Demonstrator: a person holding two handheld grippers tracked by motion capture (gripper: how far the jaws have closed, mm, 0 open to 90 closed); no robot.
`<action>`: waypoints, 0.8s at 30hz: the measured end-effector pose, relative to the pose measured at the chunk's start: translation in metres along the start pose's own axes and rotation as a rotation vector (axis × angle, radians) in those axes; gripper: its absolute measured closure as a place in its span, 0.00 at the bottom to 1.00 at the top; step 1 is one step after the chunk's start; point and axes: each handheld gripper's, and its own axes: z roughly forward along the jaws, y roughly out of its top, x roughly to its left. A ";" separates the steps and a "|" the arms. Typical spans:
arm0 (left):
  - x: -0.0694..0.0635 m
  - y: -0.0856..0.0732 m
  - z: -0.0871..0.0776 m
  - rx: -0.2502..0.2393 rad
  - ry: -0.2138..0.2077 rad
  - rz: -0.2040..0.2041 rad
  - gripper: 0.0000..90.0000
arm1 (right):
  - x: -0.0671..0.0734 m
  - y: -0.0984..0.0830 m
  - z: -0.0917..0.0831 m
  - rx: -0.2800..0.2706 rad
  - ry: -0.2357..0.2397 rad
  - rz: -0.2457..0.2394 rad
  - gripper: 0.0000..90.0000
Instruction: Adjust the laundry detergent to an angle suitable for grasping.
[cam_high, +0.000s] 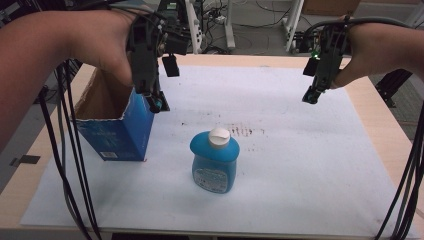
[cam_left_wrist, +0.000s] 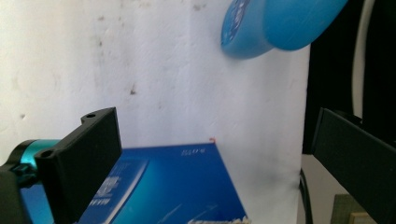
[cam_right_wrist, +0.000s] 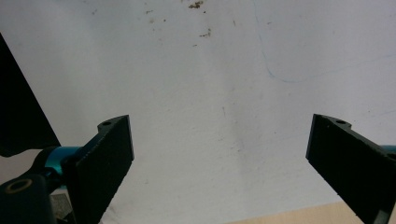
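Both claws gape over matte white paper (cam_high: 300, 165); glossy rounded bottle (cam_high: 215, 162), cardboard box (cam_high: 117, 130).

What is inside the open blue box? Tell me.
The blue box shows bare brown inner walls in the high view. Its bottom is hidden by its front wall and the left gripper hanging at its rim, so contents cannot be told.

a lab or robotics test space: a wooden table (cam_high: 372, 107) covered by stained white paper (cam_high: 300, 165), bundled black cables (cam_high: 70, 165) at its edges, metal equipment stands (cam_high: 230, 30) and loose wiring behind.
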 end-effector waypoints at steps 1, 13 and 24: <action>0.000 0.000 0.000 0.000 0.000 0.000 0.02 | 0.000 0.000 0.000 0.000 0.000 0.000 0.07; 0.004 -0.001 0.002 0.046 0.038 -0.044 0.02 | 0.003 0.000 -0.001 -0.003 -0.007 -0.010 0.07; 0.009 0.001 0.000 0.088 0.018 -0.056 0.02 | 0.002 -0.006 -0.005 -0.012 -0.016 0.008 0.07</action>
